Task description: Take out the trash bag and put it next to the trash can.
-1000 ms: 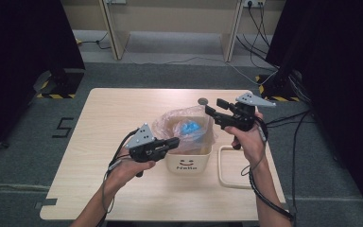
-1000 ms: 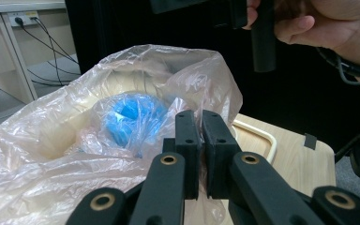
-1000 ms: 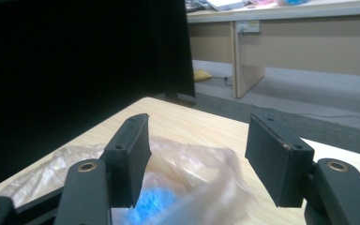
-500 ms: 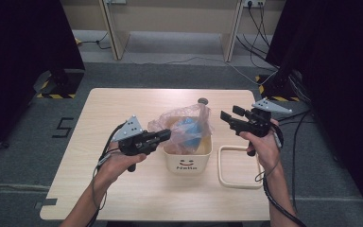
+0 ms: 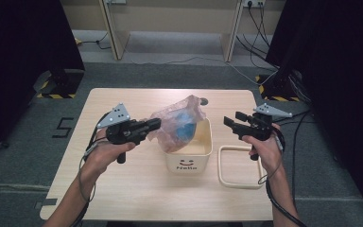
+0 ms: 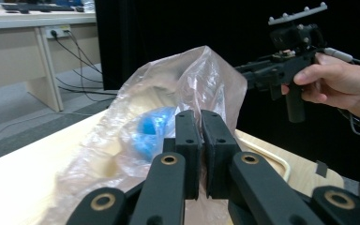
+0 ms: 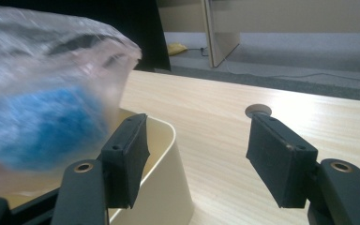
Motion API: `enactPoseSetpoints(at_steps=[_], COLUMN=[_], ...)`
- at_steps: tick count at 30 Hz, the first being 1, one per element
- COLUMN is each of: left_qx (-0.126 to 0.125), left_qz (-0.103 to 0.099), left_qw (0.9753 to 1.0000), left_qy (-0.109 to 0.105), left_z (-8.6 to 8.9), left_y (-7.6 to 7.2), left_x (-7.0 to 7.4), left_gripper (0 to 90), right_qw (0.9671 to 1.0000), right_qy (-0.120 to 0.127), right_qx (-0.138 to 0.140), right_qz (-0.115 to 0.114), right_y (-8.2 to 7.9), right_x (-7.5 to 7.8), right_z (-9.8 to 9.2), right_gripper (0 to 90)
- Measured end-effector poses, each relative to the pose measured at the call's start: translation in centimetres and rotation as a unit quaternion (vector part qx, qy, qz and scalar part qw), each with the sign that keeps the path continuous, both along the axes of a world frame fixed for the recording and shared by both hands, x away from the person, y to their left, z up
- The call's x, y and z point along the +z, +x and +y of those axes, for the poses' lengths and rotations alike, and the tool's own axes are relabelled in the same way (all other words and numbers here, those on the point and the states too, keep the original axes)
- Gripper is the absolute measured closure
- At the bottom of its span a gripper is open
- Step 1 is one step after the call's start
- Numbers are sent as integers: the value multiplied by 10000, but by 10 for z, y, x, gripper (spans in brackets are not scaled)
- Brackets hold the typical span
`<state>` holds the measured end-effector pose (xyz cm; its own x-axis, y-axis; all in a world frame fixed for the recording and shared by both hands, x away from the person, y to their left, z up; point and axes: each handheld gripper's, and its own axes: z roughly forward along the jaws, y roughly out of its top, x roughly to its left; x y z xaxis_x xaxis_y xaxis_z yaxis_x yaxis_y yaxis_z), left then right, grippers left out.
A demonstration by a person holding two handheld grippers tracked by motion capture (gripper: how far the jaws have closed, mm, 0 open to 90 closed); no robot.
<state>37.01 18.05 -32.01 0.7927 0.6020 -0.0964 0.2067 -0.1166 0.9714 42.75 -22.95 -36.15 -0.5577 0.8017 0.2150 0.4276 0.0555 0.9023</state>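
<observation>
While your left gripper [image 6: 199, 140] has its jaws pressed together on a fold of the plastic bag [image 6: 168, 136], your right gripper [image 7: 194, 159] stands with its jaws wide apart and nothing between them. From the left gripper view the thin clear film bunches up just ahead of the pinched pads, and a blue lump [image 6: 152, 129] shows through it. The bag rises out of the cream bin [image 5: 191, 151], its top puffed up above the rim and leaning toward your left gripper [image 5: 149, 126] in the high view. That bin sits near the middle of the wooden table [image 5: 123, 194] and carries a small dark word and a smile on the wall that faces you (too small to read for certain).

Your right gripper [image 5: 230, 124] hovers just to the right of the bin, apart from the bag, jaws pointing at it. From its own view, the bin's rim [image 7: 168, 129] runs beside one jaw and the bag [image 7: 47, 93], blurred, hangs above that wall. A round hole [image 7: 258, 110] in the tabletop lies beyond the other jaw.

On the table below your right hand [image 5: 262, 144] lies a cream rectangular frame [image 5: 222, 170], just beside the bin.
</observation>
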Motion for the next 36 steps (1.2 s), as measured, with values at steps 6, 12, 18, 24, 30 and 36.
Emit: enactPoseSetpoints(at_steps=[6, 12, 18, 24, 30, 36], left_qx=[158, 303, 400, 553, 733, 966], left_qz=[-18, -91, -129, -177, -227, -152], left_qw=[9998, 9994, 9990, 9981, 9968, 9952], left_qy=[-148, -162, -172, -227, -205, -50], left_z=[18, 31, 41, 55, 69, 80], left_y=[0, -2, -4, -5, -7, -4], left_x=[6, 13, 17, 22, 25, 16], left_gripper=[860, 862, 863, 864, 864, 865], right_qw=[10000, 9999, 9999, 9998, 9997, 9997], right_qy=[-7, -7, -31, -22, -38, -51], right_qx=[-6, -22, -36, -40, -39, -33], right_qz=[67, 112, 162, 192, 229, 248], right_y=[1, 1, 2, 2, 3, 4], right_x=[-4, -7, -10, -11, -13, -15], right_z=[-3, -5, -7, -8, -7, -8], right_gripper=[391, 392, 393, 393, 394, 394])
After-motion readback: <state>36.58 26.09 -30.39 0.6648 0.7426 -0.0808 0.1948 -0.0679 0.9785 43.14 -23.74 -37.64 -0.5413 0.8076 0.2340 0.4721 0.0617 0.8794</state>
